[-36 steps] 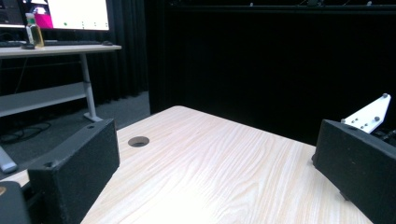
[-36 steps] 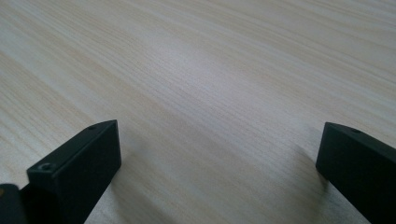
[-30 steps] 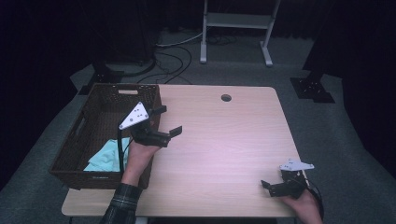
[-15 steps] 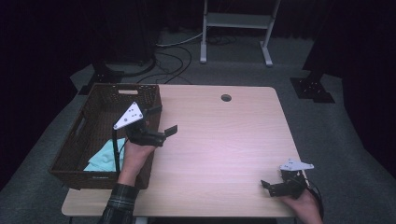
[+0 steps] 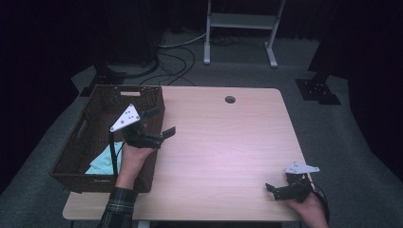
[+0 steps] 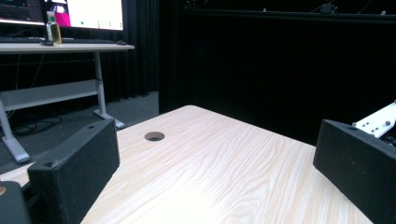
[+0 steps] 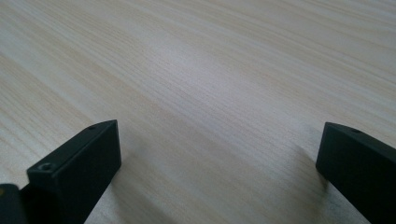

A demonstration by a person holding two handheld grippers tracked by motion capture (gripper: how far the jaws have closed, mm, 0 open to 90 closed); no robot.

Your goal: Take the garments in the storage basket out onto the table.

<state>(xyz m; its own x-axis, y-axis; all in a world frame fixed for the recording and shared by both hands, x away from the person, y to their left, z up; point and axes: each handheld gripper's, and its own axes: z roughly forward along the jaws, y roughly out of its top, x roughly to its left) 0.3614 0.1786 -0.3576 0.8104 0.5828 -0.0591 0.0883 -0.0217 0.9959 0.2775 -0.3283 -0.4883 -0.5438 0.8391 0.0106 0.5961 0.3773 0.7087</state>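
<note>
At the left, the dark brown woven wicker basket [image 5: 90, 137] holds a crumpled pale turquoise cloth [image 5: 105, 160] in its near corner. The left gripper [image 5: 159, 124] has shifted slightly leftward above the basket's right rim, jaws spread and empty, so the cloth looks dropped off; it lies below and behind this gripper. On the light wooden surface [image 5: 223, 142], the right gripper [image 5: 271, 189] rests open at the near right edge.
</note>
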